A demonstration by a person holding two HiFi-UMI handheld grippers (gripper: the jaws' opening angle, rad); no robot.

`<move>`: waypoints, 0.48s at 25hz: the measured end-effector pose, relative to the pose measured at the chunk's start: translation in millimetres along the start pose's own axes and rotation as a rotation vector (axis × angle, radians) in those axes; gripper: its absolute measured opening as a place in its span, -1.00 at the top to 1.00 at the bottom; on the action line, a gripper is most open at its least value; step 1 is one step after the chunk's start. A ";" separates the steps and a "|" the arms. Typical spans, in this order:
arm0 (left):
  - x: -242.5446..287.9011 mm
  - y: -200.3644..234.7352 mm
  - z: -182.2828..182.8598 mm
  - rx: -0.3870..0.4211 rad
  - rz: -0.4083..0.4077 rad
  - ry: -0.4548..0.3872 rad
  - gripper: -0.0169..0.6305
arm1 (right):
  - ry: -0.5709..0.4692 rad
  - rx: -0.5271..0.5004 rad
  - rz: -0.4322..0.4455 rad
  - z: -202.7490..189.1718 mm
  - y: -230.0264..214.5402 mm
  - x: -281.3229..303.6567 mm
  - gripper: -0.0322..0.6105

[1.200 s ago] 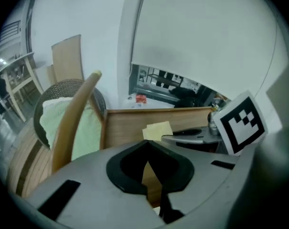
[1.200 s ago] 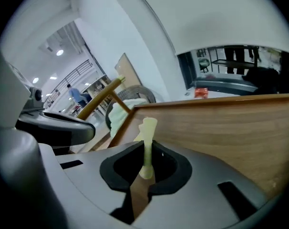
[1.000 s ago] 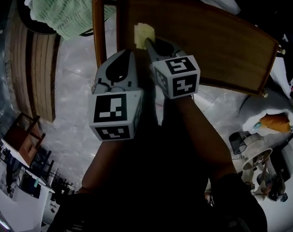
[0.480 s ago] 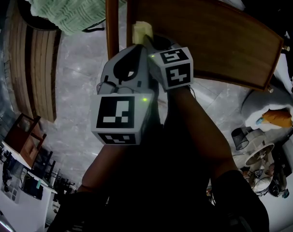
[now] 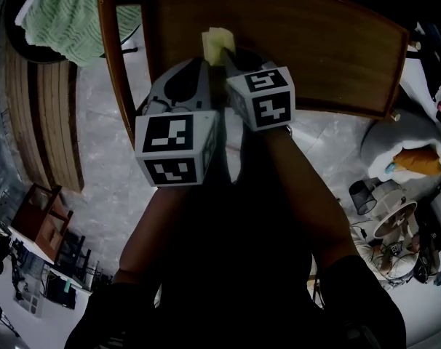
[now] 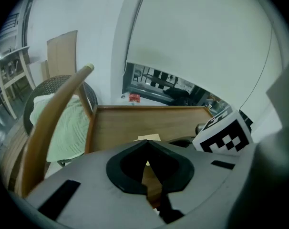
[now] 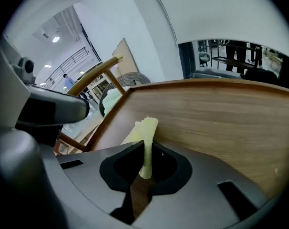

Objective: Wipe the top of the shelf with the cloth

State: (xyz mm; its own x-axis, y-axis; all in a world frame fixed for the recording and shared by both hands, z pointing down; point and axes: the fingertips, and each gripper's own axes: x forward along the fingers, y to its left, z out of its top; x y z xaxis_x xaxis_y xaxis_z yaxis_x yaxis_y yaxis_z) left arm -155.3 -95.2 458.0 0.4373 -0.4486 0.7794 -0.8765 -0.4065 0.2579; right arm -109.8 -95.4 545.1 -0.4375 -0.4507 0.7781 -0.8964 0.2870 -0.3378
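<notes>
Wooden shelf top (image 7: 221, 118), right gripper (image 7: 145, 168) pinching cloth (image 7: 143, 128)

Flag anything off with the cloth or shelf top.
Only the cloth: the right gripper is shut on it as a narrow upright fold, bunched rather than spread flat on the shelf top, so it may wipe only a thin strip. The left gripper is shut and empty. No spill or damage visible.

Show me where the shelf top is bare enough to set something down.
The shelf top is bare from the cloth rightward to its right edge, and behind the cloth too. It is crowded at the near left part, where the right tool grips the cloth and the left tool hangs beside it.
</notes>
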 end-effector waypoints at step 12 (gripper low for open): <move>68.5 -99.6 -16.8 0.048 -0.066 0.070 0.91 | -0.032 -0.001 -0.121 -22.5 -114.5 -72.1 0.76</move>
State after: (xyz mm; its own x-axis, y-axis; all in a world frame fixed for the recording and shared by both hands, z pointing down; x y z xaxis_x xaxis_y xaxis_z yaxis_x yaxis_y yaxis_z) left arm -41.4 -72.1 495.3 0.4768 -0.3636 0.8003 -0.8352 -0.4713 0.2835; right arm 26.0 -76.7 539.6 -0.3279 -0.5091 0.7958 -0.9428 0.2296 -0.2417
